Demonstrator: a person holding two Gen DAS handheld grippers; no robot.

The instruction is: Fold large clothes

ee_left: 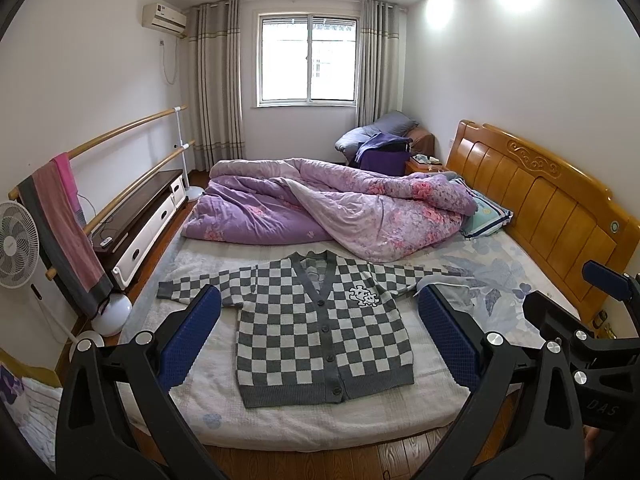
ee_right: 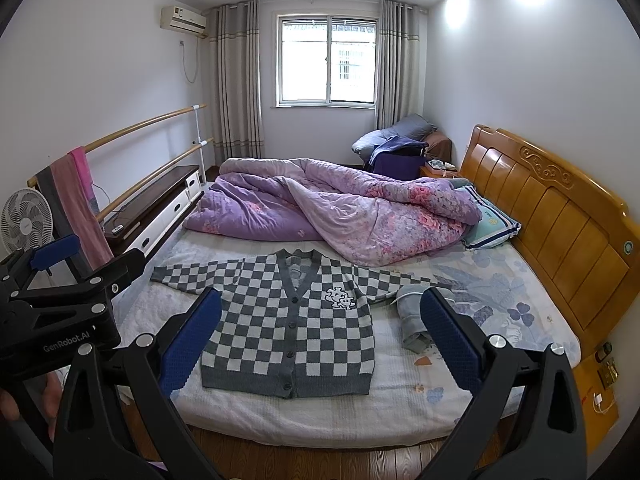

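A grey-and-white checkered cardigan (ee_left: 320, 328) (ee_right: 292, 332) lies flat and buttoned on the bed, front up, both sleeves spread sideways, hem toward me. My left gripper (ee_left: 318, 300) hovers open above the near bed edge, its blue pads wide apart on either side of the cardigan, touching nothing. My right gripper (ee_right: 320, 300) is likewise open and empty, held off the bed. In the right wrist view the left gripper's black body (ee_right: 60, 300) shows at the left; in the left wrist view the right gripper's body (ee_left: 592, 328) shows at the right.
A crumpled purple floral quilt (ee_left: 332, 208) fills the far half of the bed. A small folded grey garment (ee_right: 416, 320) lies right of the cardigan. Wooden headboard (ee_left: 552, 200) at right; fan (ee_left: 18, 244), barre rails with a towel (ee_left: 60, 224) and a low cabinet at left.
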